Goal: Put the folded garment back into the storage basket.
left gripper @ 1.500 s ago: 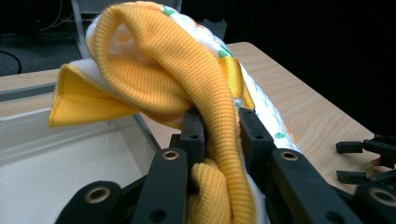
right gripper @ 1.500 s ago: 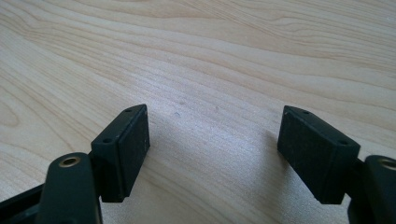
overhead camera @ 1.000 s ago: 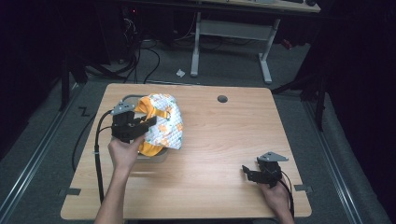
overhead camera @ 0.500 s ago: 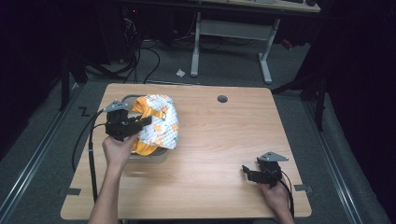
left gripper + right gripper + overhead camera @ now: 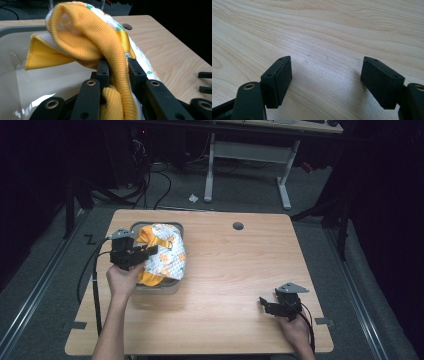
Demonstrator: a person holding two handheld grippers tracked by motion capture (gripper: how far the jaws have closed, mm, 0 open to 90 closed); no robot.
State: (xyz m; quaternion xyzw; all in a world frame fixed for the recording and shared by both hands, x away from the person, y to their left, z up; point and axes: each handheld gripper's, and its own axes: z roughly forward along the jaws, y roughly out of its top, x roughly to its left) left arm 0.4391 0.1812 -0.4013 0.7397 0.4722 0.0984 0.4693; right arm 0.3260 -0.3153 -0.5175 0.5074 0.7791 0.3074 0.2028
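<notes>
Garment [image 5: 165, 257] draped over grey bin [image 5: 177, 227], left gripper [image 5: 117, 67] clamped on its yellow ribbed edge, right gripper [image 5: 325, 75] jaws spread wide above bare table [image 5: 240, 270].

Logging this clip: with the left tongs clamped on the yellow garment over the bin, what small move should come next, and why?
Probably lower the left tongs a little and release. They are shut on the garment, which is bunched above the grey bin and spills over its rim. The right tongs rest open on the table.
</notes>
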